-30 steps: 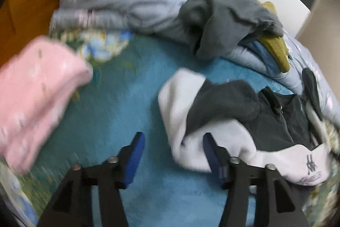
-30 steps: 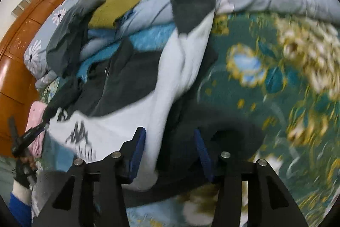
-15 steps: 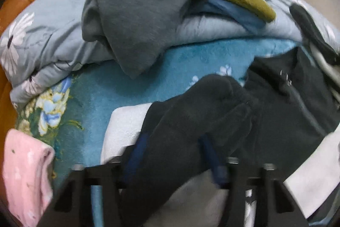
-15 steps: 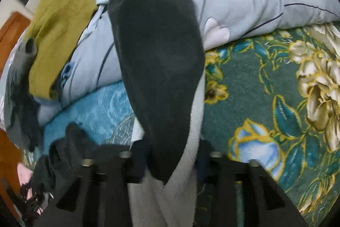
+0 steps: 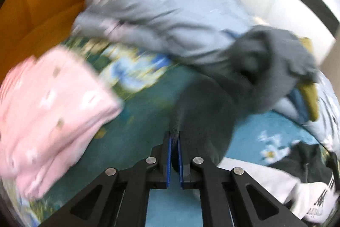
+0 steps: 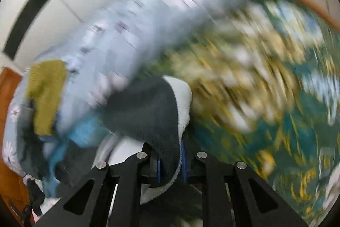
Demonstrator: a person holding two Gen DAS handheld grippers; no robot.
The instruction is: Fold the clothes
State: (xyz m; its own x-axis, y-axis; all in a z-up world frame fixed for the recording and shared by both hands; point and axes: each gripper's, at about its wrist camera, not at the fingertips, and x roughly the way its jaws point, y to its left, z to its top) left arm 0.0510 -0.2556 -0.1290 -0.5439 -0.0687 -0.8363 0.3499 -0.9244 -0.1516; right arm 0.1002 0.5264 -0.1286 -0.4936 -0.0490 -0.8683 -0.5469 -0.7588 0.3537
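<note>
A black and white fleece jacket lies on the bed. In the left wrist view my left gripper is shut on one dark sleeve and holds it up; the jacket's body with white panels lies at the lower right. In the right wrist view my right gripper is shut on the other sleeve, dark with a white underside, which drapes over the jaws. Both views are blurred by motion.
A folded pink garment lies at the left. A grey-blue floral duvet is heaped at the back, with a grey garment and an olive one on it. A teal floral blanket covers the bed. Orange wooden headboard behind.
Both grippers have closed on the jacket's sleeves, which lay between open jaws half a second ago. Both have swung and lifted, so the views are now blurred.
</note>
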